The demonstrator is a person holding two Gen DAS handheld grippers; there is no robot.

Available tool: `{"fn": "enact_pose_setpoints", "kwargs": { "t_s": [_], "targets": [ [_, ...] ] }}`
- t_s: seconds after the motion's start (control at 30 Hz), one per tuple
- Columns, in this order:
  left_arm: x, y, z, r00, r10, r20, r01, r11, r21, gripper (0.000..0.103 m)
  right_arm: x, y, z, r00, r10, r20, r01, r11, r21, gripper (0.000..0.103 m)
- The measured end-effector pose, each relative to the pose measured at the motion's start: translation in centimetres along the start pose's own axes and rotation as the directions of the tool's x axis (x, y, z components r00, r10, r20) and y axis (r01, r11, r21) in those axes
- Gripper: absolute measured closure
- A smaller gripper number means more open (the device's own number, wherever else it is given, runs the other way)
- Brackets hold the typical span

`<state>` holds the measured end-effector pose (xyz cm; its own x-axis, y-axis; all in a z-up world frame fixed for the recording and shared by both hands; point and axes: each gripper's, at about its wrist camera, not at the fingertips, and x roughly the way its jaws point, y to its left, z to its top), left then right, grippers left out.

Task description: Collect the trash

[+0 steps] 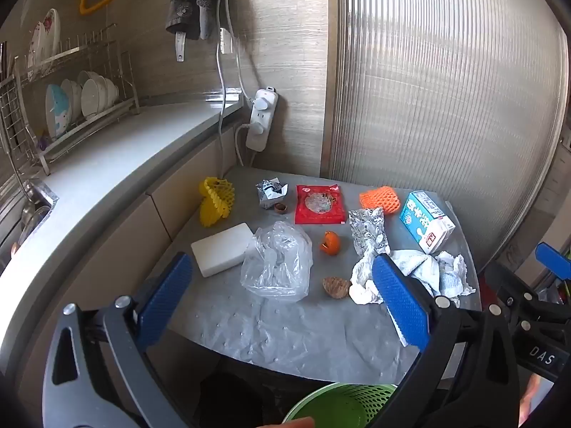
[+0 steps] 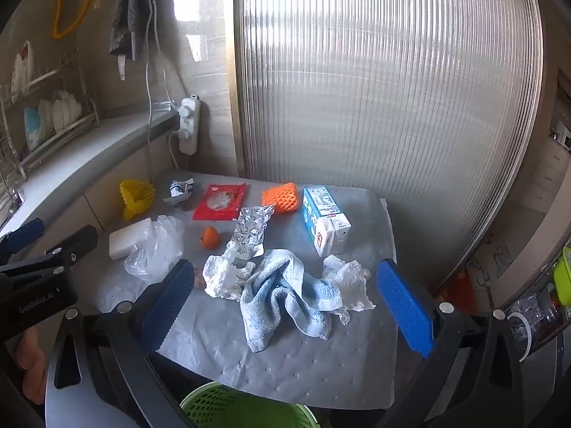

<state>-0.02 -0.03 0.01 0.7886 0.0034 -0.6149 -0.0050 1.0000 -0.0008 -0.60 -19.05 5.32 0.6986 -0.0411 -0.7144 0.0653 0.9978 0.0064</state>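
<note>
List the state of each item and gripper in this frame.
left gripper: jaws open, empty
right gripper: jaws open, empty
milk carton: lying flat
plastic bag: crumpled
foil: crumpled
blue towel: bunched
green basket: upright

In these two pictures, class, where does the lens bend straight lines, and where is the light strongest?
Left wrist view: the counter edge bows into a curve, the corners go black, and the ribbed panel is brightest. Right wrist view: the same ribbed panel bulges outward and glows; daylight washes out a wall patch near the hanging cloths. The crumpled foil glints.
</note>
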Motion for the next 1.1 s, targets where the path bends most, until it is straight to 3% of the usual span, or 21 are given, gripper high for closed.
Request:
{"fn": "enact_pose_setpoints", "kwargs": {
  "t_s": [1.1],
  "targets": [
    [0.04, -0.21, -0.56, 1.0, -0.007, -0.008, 0.007, 1.0, 0.002, 0.006, -0.56, 0.23, -0.04, 1.0, 0.004, 0.004, -0.004, 1.0, -0.005, 0.002]
  ]
}}
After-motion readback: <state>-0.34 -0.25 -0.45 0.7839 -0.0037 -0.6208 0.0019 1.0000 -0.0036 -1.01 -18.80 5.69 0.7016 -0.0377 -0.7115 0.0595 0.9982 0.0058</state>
